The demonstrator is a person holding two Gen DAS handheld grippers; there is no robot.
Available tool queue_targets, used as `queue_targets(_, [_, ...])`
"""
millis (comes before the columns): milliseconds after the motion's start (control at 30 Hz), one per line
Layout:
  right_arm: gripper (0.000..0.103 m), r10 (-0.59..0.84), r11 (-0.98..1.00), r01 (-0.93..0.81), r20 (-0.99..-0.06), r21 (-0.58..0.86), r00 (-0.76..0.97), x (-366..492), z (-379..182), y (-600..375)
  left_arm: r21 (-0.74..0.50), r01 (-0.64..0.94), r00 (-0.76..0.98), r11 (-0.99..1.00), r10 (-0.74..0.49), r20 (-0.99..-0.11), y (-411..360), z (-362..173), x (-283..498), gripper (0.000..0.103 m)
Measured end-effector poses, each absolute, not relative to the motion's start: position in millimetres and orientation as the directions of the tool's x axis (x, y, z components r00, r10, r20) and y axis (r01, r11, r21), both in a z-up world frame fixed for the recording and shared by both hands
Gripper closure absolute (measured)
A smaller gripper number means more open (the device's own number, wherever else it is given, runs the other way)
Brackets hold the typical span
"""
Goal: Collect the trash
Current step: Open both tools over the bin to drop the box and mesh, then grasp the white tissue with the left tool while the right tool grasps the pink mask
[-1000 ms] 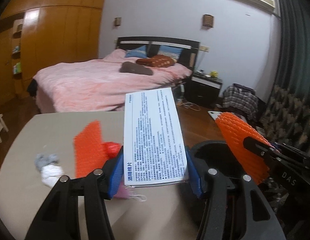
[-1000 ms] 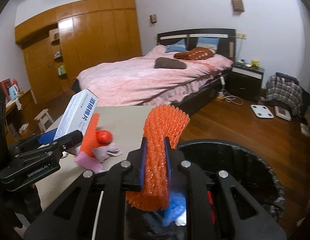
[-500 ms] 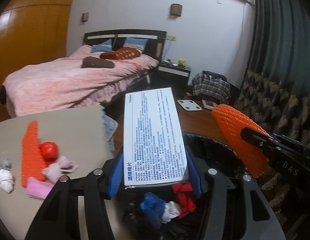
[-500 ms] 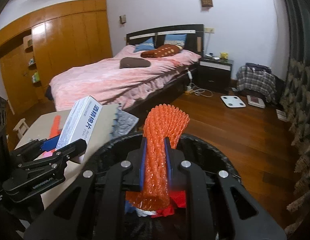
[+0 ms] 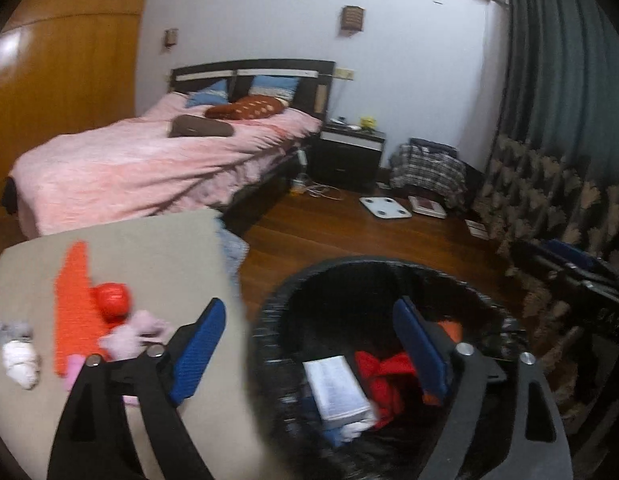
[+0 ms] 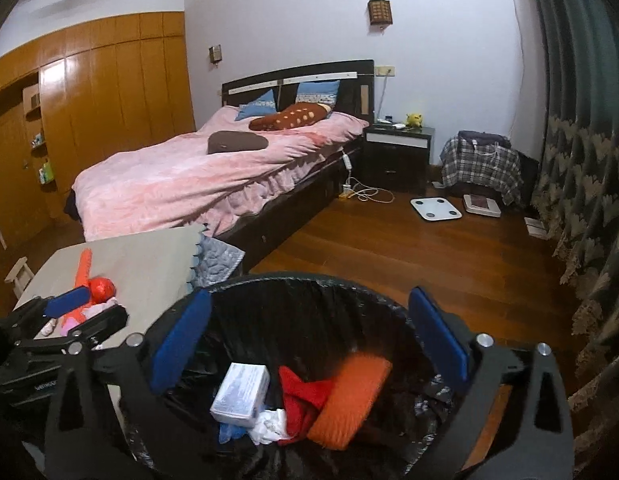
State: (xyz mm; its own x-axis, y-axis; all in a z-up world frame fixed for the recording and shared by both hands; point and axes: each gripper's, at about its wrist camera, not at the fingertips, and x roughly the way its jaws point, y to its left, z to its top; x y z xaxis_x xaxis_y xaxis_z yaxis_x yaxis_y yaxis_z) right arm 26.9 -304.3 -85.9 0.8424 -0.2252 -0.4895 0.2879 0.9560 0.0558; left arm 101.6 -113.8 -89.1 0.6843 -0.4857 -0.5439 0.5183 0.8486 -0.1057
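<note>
Both the left gripper (image 5: 305, 336) and the right gripper (image 6: 309, 336) hang over the black-lined round trash bin (image 6: 293, 280), their blue-padded jaws opening wide with nothing between them. The white printed cardboard box (image 6: 240, 395) and the orange foam net sleeve (image 6: 349, 396) lie inside the bin. A red ball (image 5: 111, 302), another orange net (image 5: 71, 304) and crumpled tissues (image 5: 19, 356) lie on the beige table (image 5: 161, 248).

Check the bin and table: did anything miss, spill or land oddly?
Nothing missed: the white box and orange mesh roll lie inside the black bin. An orange mesh strip and red ball remain on the table.
</note>
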Motion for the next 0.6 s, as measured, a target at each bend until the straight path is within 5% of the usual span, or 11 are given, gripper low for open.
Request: queue_targets(600, [0.005, 0.039, 0.996, 0.008, -0.498, 0.092, 0.866, 84, -78, -174, -0.026, 0.184, 0.842, 0.982, -0.172, -0.511, 42, -81, 103, 0.007])
